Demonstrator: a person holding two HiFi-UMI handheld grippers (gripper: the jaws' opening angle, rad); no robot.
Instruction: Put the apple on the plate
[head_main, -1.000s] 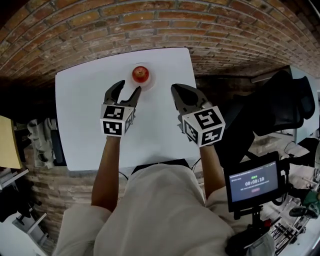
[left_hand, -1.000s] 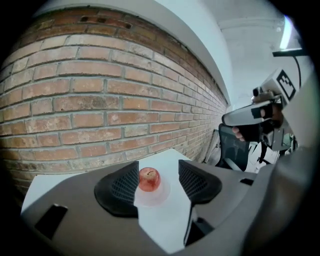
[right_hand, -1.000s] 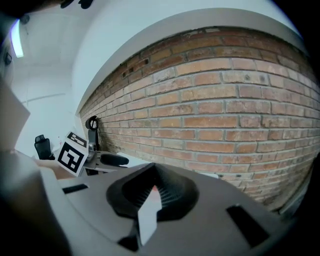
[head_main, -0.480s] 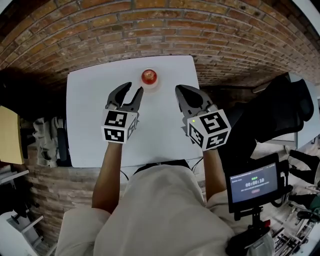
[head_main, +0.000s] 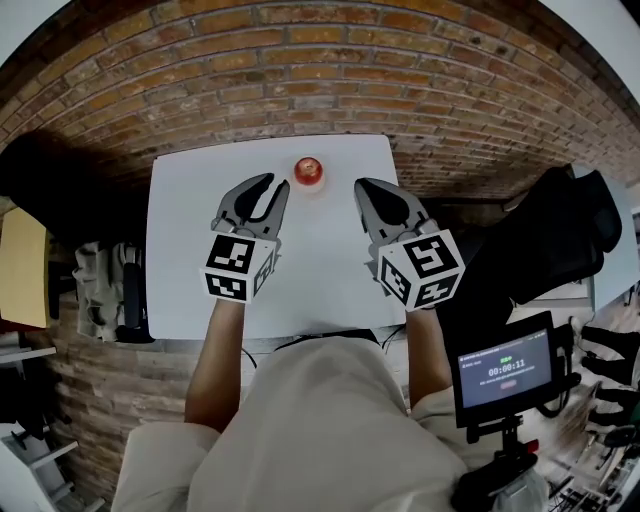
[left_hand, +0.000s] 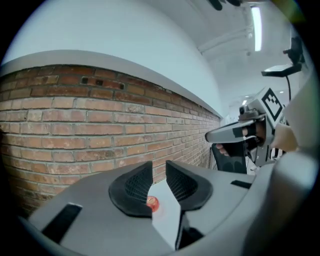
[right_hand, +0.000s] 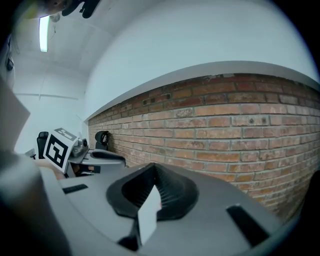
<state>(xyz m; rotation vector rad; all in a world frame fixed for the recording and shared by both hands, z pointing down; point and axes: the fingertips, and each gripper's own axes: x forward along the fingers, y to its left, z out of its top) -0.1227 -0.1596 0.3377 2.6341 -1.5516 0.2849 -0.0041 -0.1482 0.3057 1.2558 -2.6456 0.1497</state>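
**Head view.** A red apple (head_main: 308, 169) sits at the far edge of a white table (head_main: 200, 250), in the upper centre of the frame. It rests on a small white plate (head_main: 309, 187) whose rim barely stands out from the tabletop. A person in pale clothing holds both tools over the table, below the fruit in the frame and clear of it. The left gripper (head_main: 275, 184), centre-left, carries nothing. Its jaws have just been closing and stand a narrow gap apart. The right gripper (head_main: 364, 187), centre-right, is clenched tip to tip and empty. A brick wall (head_main: 320, 70) fills the top of the frame, and a small screen (head_main: 505, 372) glows at lower right.

**Left gripper view.** The two dark pads stand slightly parted at lower centre with nothing pinched between them. Through the slit the apple shows small and distant on the white tabletop, in front of the brick. The right gripper juts in at the right edge.

**Right gripper view.** The jaws meet at their tips at lower centre and grip nothing. A sliver of white tabletop shows below the point where they touch. The left gripper and its marker cube (right_hand: 59, 145) appear at the left edge. The brick wall runs across the frame beneath white plaster.
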